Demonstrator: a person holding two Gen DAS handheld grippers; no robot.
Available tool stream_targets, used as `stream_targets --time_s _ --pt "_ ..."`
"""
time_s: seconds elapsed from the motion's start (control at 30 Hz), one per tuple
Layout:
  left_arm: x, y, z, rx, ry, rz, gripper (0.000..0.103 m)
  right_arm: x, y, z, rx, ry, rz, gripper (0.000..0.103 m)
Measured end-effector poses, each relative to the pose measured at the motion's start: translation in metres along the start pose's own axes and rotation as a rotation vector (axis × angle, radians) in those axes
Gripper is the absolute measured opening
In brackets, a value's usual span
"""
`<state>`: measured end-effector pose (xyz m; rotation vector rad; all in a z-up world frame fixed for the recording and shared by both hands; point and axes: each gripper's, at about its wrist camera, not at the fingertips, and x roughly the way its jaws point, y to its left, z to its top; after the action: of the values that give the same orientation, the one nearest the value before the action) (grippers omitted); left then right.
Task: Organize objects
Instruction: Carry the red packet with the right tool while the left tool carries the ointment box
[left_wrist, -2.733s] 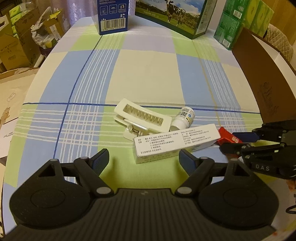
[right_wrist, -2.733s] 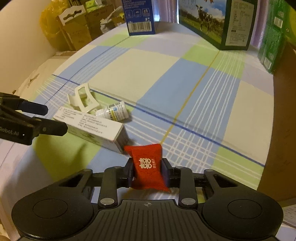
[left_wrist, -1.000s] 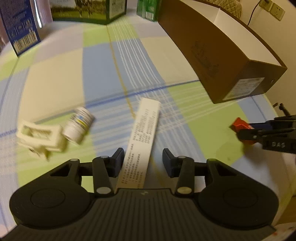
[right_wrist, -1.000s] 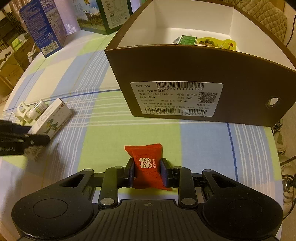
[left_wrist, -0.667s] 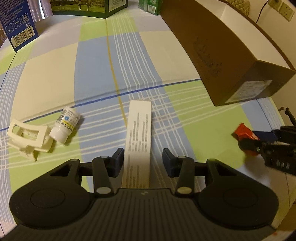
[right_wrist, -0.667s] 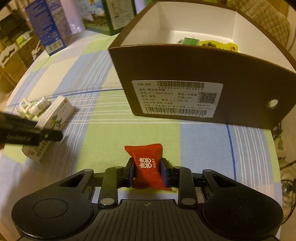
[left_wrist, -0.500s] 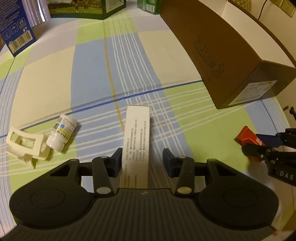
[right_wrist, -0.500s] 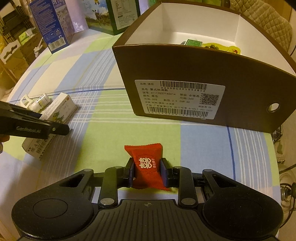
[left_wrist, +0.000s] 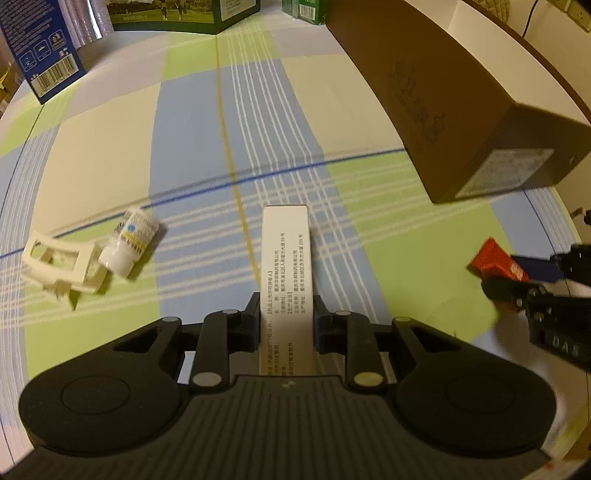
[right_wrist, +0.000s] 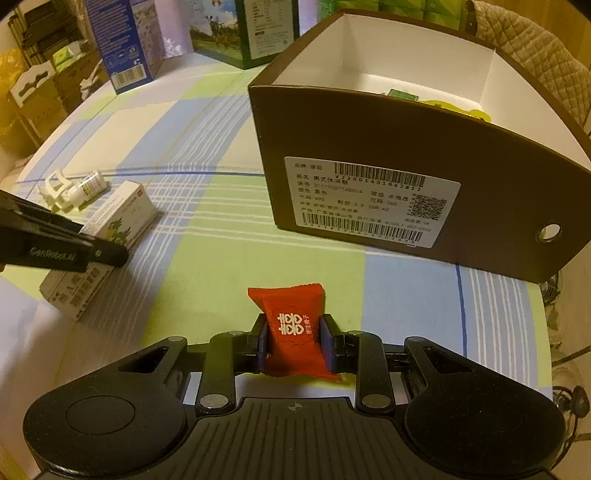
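My left gripper (left_wrist: 286, 317) is shut on the long white medicine box (left_wrist: 285, 258), which points straight ahead and still lies on the checked tablecloth. To its left lie a small white bottle (left_wrist: 131, 242) and a cream plastic clip (left_wrist: 61, 264). My right gripper (right_wrist: 294, 341) is shut on a red candy packet (right_wrist: 291, 325), held above the cloth in front of the brown cardboard box (right_wrist: 417, 177). That box is open on top, white inside, with a green and a yellow item at its bottom. In the right wrist view the medicine box (right_wrist: 110, 229) sits between the left gripper's fingers (right_wrist: 74, 251).
A blue carton (left_wrist: 40, 40) and a green milk carton (left_wrist: 177, 13) stand at the table's far edge, with green packs (left_wrist: 303, 7) beside them. The brown box (left_wrist: 454, 110) takes up the right side. Stacked cartons (right_wrist: 40, 92) stand off the table's left.
My left gripper has closed on the white medicine box, which lay between open fingers half a second ago. The right gripper, still holding the red packet, has drifted slightly nearer the brown box.
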<state>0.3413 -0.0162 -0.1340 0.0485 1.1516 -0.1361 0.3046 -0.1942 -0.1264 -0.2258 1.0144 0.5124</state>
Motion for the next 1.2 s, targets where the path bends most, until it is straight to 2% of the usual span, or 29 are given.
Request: stream_targets --time_s 0.43,0.6,0.73,1.2 --pt "-0.019 -0.016 -0.036 -0.003 0.035 0.004 0.022 -0.009 0.013 -0.016 -0.032 0.02 0.037 0.025" --pt "-0.026 -0.022 -0.041 -0.004 0.032 0.0 0.021 -0.015 0.01 -0.022 -0.005 0.036 0.064 0.025" --pt "-0.031 -0.026 -0.042 -0.004 0.02 0.001 0.021 -0.02 0.006 -0.026 0.02 0.043 0.074 0.025" --pt "-0.062 -0.042 -0.027 -0.001 -0.043 0.002 0.022 -0.055 -0.014 -0.017 0.085 -0.029 0.124 0.025"
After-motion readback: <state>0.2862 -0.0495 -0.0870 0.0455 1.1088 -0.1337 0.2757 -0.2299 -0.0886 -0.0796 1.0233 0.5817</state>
